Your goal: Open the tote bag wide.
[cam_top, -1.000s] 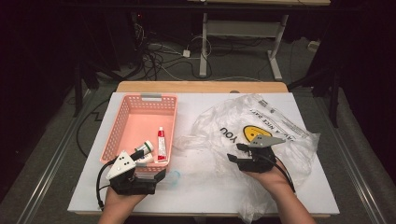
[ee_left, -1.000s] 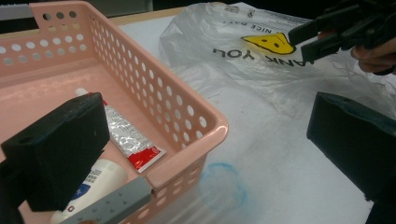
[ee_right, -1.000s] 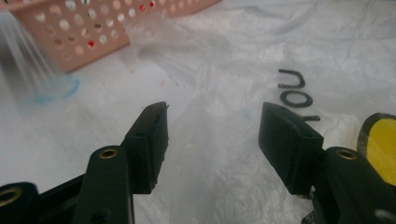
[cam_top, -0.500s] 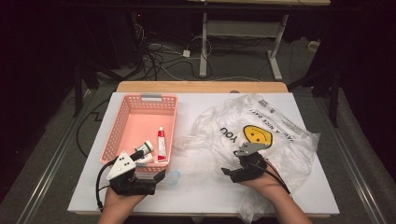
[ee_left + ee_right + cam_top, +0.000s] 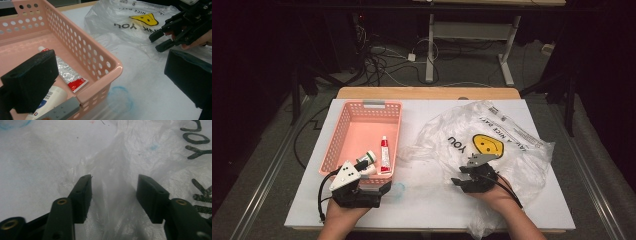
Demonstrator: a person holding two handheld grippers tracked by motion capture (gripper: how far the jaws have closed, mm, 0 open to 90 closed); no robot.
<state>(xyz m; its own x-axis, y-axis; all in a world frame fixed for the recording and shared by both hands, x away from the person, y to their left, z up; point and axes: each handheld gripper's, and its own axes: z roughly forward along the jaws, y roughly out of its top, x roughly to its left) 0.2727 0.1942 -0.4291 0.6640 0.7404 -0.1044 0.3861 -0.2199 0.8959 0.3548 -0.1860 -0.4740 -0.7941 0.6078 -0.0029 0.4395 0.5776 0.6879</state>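
A clear plastic bag (image 5: 512, 150) with a yellow smiley and black lettering lies crumpled on the right of the white table. My right gripper (image 5: 458, 176) sits low at its near left part. In the right gripper view a raised fold of the bag (image 5: 112, 165) stands between the jaws of the right gripper (image 5: 113, 178); they have just been closing, and gaps remain beside the pads. My left gripper (image 5: 373, 185) is open and straddles the near right corner of the pink basket (image 5: 326, 155), with one jaw above a white bottle (image 5: 50, 100). A red and white tube (image 5: 67, 73) lies beside it.
The basket's perforated wall (image 5: 82, 47) rises between the left gripper's jaws. A faint blue ring (image 5: 120, 98) marks the table just past that corner. The right gripper (image 5: 156, 43) shows at the upper right of the left gripper view. Cables trail over the near table edge.
The right gripper has come down and toward the near left, onto the bag's edge, and its jaws stand closer together than half a second ago. The left gripper has not moved.
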